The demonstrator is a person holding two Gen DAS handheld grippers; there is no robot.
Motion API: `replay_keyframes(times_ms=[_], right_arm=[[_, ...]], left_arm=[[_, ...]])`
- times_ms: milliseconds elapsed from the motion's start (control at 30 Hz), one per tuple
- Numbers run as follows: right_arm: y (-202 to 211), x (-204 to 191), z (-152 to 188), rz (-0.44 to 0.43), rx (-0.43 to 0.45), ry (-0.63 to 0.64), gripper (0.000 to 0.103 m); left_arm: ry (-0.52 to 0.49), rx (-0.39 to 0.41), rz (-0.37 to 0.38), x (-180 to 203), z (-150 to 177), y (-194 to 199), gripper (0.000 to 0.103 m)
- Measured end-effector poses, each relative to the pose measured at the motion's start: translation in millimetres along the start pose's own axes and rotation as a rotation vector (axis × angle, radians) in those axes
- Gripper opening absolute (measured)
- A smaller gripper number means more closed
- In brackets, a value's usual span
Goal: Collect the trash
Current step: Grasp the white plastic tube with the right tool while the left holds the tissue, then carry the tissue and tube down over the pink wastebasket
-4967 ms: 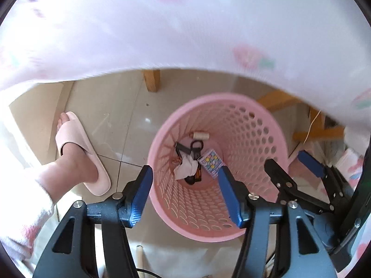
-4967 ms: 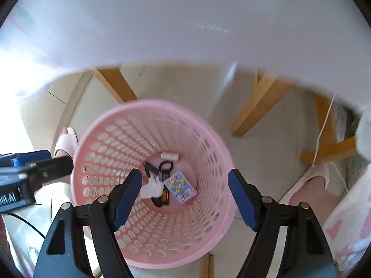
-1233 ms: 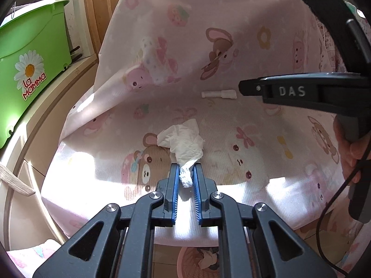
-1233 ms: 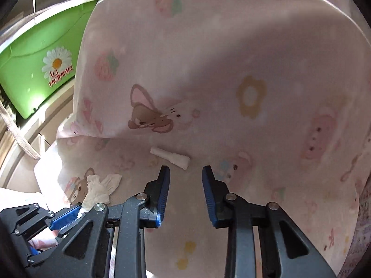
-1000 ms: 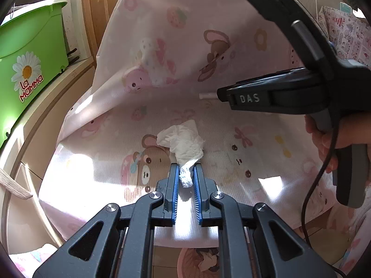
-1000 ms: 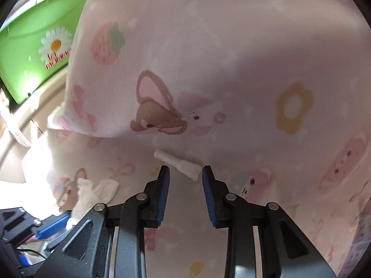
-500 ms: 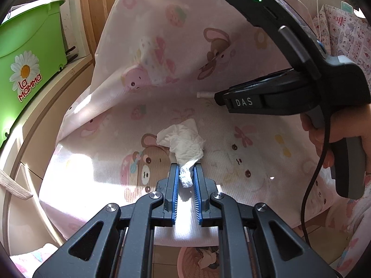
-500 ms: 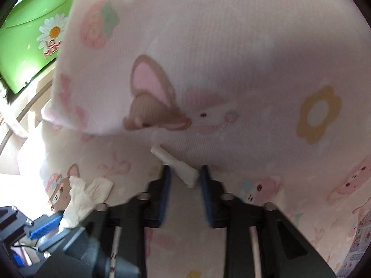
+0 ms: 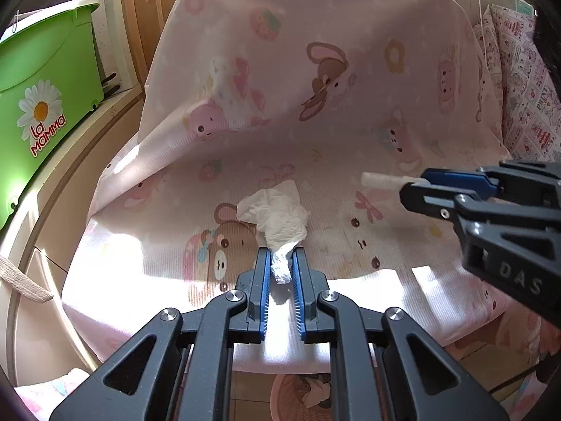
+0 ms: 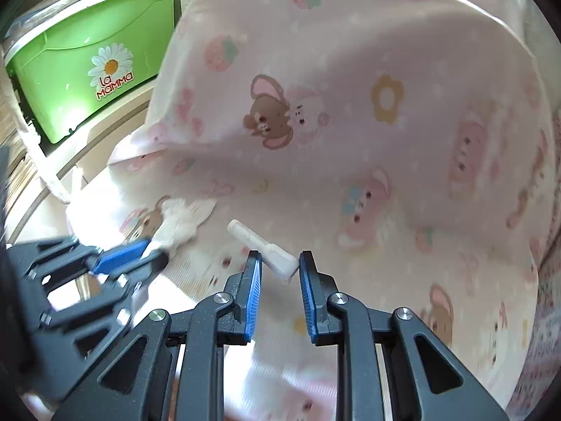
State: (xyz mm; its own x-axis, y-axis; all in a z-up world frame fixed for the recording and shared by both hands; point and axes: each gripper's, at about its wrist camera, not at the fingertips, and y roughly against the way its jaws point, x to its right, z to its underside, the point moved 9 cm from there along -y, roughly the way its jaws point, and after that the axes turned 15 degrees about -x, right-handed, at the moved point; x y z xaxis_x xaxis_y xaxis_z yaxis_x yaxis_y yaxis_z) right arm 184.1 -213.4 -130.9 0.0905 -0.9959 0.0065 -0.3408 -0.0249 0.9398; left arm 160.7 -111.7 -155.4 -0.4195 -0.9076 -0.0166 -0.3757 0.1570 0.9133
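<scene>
My left gripper (image 9: 280, 261) is shut on the tail of a crumpled white tissue (image 9: 277, 212) that lies on the pink cartoon-print cloth (image 9: 315, 87). My right gripper (image 10: 278, 263) is shut on a small white plastic tube (image 10: 263, 245), held by its thicker end, the thin end sticking out to the left above the cloth. The tube (image 9: 382, 179) and the right gripper (image 9: 455, 189) also show at the right of the left wrist view. The tissue (image 10: 182, 222) and the left gripper (image 10: 154, 249) show at the left of the right wrist view.
A green plastic tub (image 9: 38, 80) with a daisy label stands on a ledge at the left, and also shows in the right wrist view (image 10: 87, 52). A pink trash basket (image 9: 301, 391) with trash in it shows below the cloth's front edge. A patterned pillow (image 9: 526, 87) lies at the right.
My right gripper has pulled back from the cloth's back fold toward the right with the white tube in its jaws. My left gripper has stayed shut on the tissue.
</scene>
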Motion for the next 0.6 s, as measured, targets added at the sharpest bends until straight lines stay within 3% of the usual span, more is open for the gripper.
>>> replay_keyframes(times_ms=[133, 300, 433, 600], right_arm=[[22.5, -8.5, 33.5, -0.080, 0.027, -0.086, 0.024], [52.8, -8.1, 57.3, -0.036, 0.137, -0.111, 0.024], [67.8, -3.2, 86.6, -0.082, 0.121, -0.145, 0.024], [73.3, -6.2, 113.6, -0.116, 0.118, -0.175, 0.024]], left_arm=[[0.007, 0.033, 0.089, 2.6, 2.1, 8.1, 0.010], [-0.070, 0.127, 0.027, 13.6, 3.9, 44.1, 0.010], [-0.067, 0.106, -0.006, 16.6, 16.5, 62.6, 0.010], [-0.076, 0.115, 0.016, 22.6, 33.6, 75.9, 0.010]])
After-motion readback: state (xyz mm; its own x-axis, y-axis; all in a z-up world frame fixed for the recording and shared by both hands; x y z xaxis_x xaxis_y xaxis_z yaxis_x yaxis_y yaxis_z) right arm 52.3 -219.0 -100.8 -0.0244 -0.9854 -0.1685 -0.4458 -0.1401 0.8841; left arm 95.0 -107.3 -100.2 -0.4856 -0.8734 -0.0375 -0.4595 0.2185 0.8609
